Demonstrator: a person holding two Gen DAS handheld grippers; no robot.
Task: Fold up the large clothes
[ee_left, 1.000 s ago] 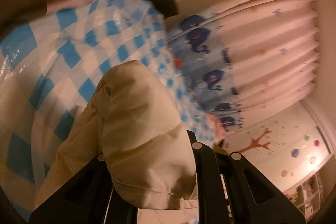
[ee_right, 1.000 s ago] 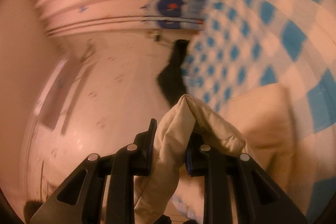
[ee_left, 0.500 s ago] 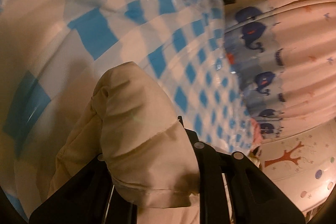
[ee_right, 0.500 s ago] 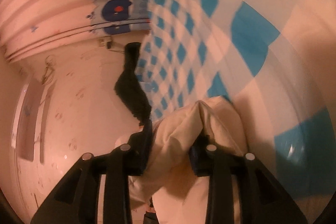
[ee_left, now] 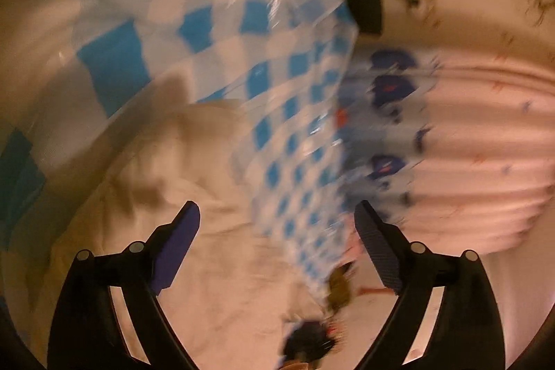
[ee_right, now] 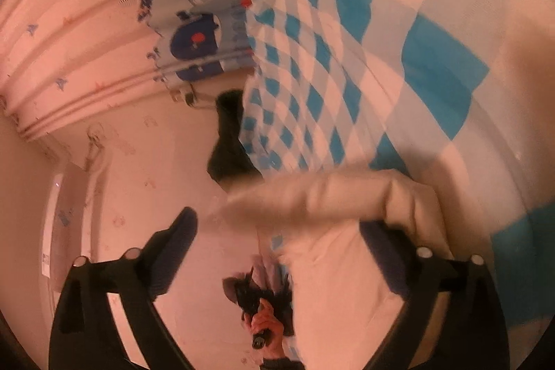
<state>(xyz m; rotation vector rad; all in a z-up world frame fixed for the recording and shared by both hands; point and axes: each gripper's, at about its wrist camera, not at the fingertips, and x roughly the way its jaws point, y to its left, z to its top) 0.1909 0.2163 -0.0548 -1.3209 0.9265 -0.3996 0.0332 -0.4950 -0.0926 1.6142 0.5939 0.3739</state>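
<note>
Release stage of 1 fold. Both grippers, clamped on the cream garment point(ee_left: 194, 224) half a second ago, now stand with fingers spread wide: the left gripper point(ee_left: 277, 252) holds nothing, and the right gripper point(ee_right: 277, 248) has cloth only draped against its right finger point(ee_right: 385, 252). The garment has dropped onto the blue-checked tablecloth point(ee_left: 277, 85), near its edge beside the whale-print curtain point(ee_right: 187, 37). This fold appears complete; smoothing or a further fold likely follows.

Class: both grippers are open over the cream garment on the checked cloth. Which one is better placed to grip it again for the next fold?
Probably the right gripper: a fold of the garment lies between its fingers. The left gripper looks over flat fabric.
</note>
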